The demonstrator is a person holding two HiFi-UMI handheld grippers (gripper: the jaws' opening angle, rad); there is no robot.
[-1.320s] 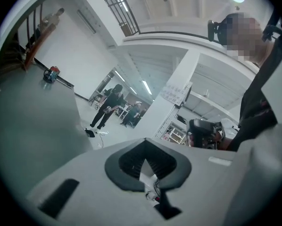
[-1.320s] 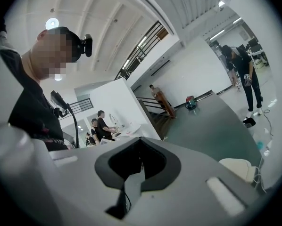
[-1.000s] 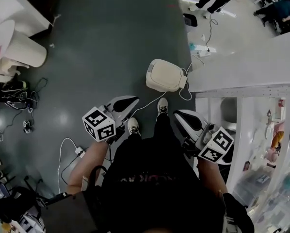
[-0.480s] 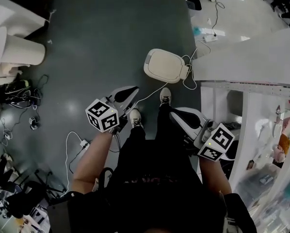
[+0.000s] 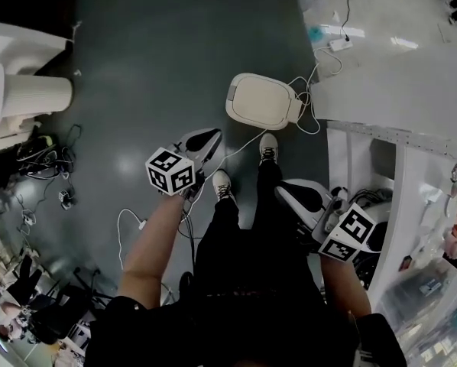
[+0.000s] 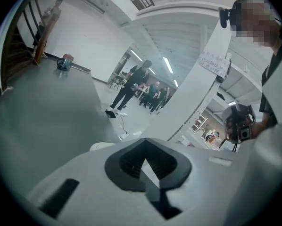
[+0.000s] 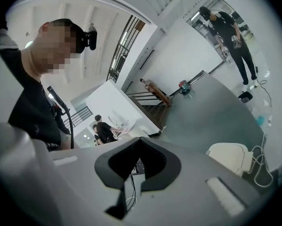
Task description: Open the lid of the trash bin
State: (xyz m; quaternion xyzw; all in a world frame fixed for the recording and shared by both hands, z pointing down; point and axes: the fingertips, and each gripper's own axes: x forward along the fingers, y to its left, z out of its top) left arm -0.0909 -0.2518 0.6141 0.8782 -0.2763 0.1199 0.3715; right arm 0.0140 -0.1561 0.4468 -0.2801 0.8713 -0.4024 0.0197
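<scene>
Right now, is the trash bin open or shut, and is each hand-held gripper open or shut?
Trash bin: lid shut, nothing touching it.
Left hand-held gripper: shut, empty.
Right hand-held gripper: shut, empty.

One trash bin was all we got! Two grippers showed: left gripper, right gripper. Two shoes too: left shoe, right shoe. One white cylinder.
</scene>
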